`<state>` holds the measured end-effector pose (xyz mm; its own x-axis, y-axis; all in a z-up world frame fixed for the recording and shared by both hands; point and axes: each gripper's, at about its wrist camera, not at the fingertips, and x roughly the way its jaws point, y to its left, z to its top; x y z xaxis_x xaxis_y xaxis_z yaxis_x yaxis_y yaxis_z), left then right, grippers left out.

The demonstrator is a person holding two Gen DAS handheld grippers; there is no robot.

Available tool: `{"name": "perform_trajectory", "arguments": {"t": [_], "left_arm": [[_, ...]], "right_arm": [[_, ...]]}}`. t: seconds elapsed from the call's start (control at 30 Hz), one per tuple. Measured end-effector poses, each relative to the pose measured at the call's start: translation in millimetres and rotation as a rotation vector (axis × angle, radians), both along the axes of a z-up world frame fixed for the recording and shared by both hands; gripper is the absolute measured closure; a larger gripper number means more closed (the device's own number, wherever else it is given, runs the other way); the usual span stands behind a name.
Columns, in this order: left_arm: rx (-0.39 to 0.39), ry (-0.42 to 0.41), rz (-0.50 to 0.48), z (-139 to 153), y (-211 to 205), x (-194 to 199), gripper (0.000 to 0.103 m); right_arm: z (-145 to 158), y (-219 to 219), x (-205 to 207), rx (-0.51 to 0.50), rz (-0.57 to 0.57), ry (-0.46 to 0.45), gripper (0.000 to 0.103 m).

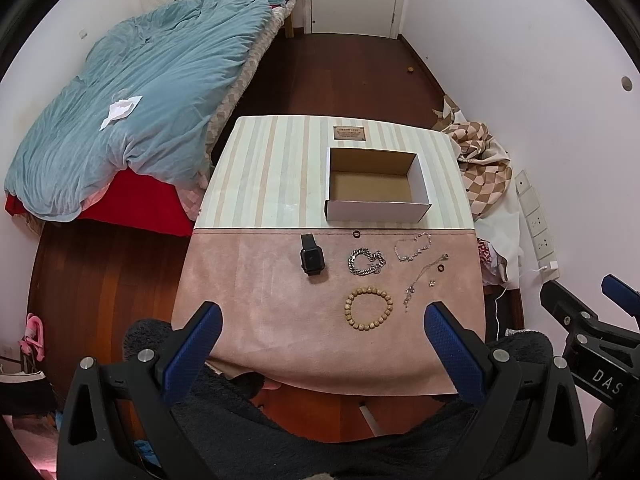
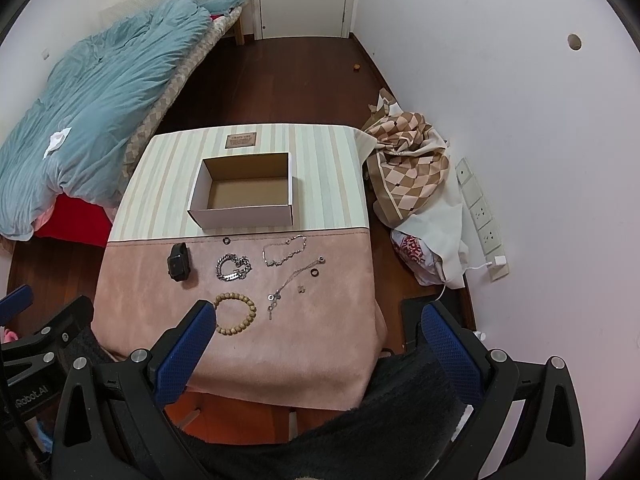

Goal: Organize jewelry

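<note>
An open, empty cardboard box [image 1: 376,184] [image 2: 244,192] stands on the striped far half of the table. On the pink cloth in front of it lie a black smartwatch [image 1: 311,258] [image 2: 178,266], a silver chain bracelet [image 1: 366,263] [image 2: 233,267], a thin silver bracelet [image 1: 413,247] [image 2: 285,251], a wooden bead bracelet [image 1: 368,309] [image 2: 236,314], a thin necklace [image 1: 422,280] [image 2: 292,282], a small dark ring [image 1: 441,268] [image 2: 315,273] and small earrings [image 1: 431,283] [image 2: 301,289]. My left gripper [image 1: 322,344] and right gripper [image 2: 314,340] are open and empty, held above the table's near edge.
The table cloth [image 1: 280,320] hangs over the near edge. A bed with a blue duvet [image 1: 140,100] is at the left. A heap of checkered fabric [image 2: 408,164] and wall sockets [image 2: 480,216] are at the right. A small black ring [image 1: 355,234] lies at the cloth seam.
</note>
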<state>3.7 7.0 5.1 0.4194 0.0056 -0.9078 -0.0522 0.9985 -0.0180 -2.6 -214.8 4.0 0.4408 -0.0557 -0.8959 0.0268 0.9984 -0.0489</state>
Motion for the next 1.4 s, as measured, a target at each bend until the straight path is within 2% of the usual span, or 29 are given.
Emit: {"name": "perform_trajectory", "arguments": {"t": [0.83, 1.03, 1.2, 1.27, 1.4], "left_arm": [[-0.020, -0.022, -0.007, 11, 0, -1, 0.000], [-0.014, -0.023, -0.005, 10, 0, -2, 0.000], [0.052, -0.019, 0.026, -12, 8, 14, 0.000], [0.097, 0.009, 0.046, -32, 14, 27, 0.000], [0.118, 0.075, 0.063, -76, 27, 49, 0.000]], "right_arm": [[15, -2, 0, 0.008, -0.009, -0.033, 0.000], [9, -10, 4, 0.079, -0.023, -0.038, 0.000], [-33, -7, 25, 0.092, -0.028, 0.037, 0.000], [-58, 0, 33, 0.091, -0.022, 0.068, 0.000], [-120, 14, 53, 0.105, 0.003, 0.158, 0.003]]}}
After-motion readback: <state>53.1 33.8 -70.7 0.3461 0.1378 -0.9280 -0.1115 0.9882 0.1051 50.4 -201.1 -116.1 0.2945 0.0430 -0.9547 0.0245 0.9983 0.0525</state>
